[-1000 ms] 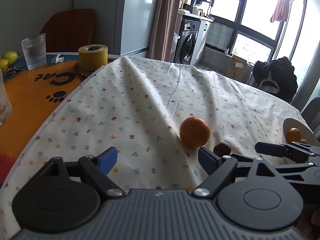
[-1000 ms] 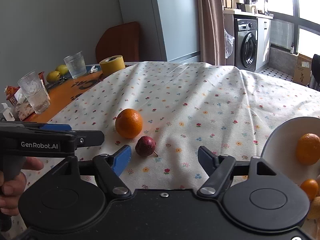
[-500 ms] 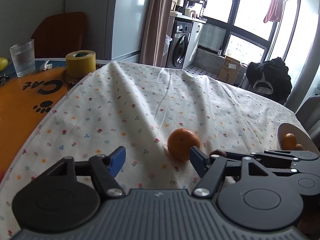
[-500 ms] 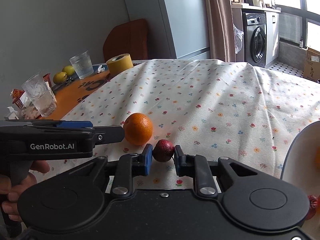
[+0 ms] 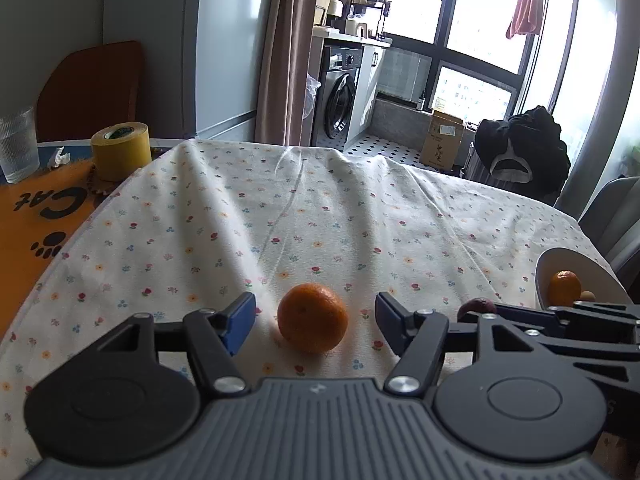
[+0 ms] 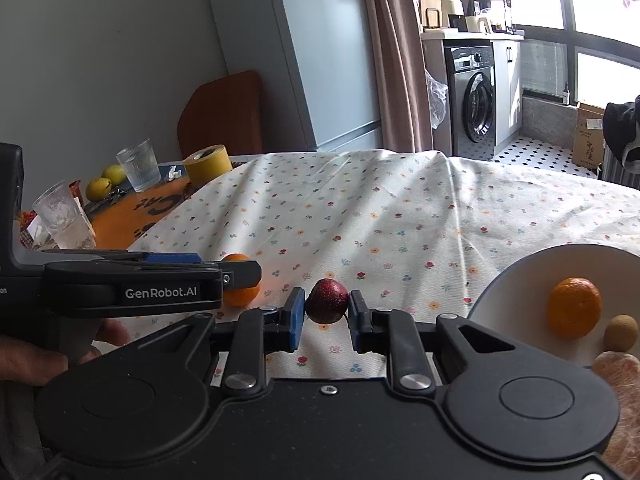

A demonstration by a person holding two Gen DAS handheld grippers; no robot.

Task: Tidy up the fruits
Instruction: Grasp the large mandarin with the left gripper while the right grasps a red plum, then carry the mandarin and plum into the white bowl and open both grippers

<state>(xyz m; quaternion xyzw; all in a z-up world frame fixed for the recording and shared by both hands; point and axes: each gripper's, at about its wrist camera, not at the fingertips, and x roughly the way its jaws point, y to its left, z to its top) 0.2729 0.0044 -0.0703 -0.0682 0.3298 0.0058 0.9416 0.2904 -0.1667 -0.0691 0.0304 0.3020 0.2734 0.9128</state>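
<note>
An orange (image 5: 312,318) lies on the flowered tablecloth between the open fingers of my left gripper (image 5: 315,318), touching neither pad. In the right wrist view the same orange (image 6: 239,295) peeks out behind the left gripper's body. My right gripper (image 6: 326,314) is shut on a small dark red fruit (image 6: 327,301), held just above the cloth; that fruit (image 5: 476,306) shows partly in the left wrist view. A white bowl (image 6: 516,292) at the right holds an orange (image 6: 573,307), a small tan fruit (image 6: 620,333) and another pale orange fruit at the edge.
A yellow tape roll (image 5: 121,156) and a ribbed glass (image 5: 17,144) stand on an orange mat (image 5: 24,232) at the far left. Two yellow fruits (image 6: 105,182) and another glass (image 6: 66,220) sit there too. A grey chair (image 5: 612,220) stands beyond the bowl.
My left gripper has swung so the orange now sits between its open fingers. My right gripper closed on the red fruit, lifted it and shifted toward the bowl.
</note>
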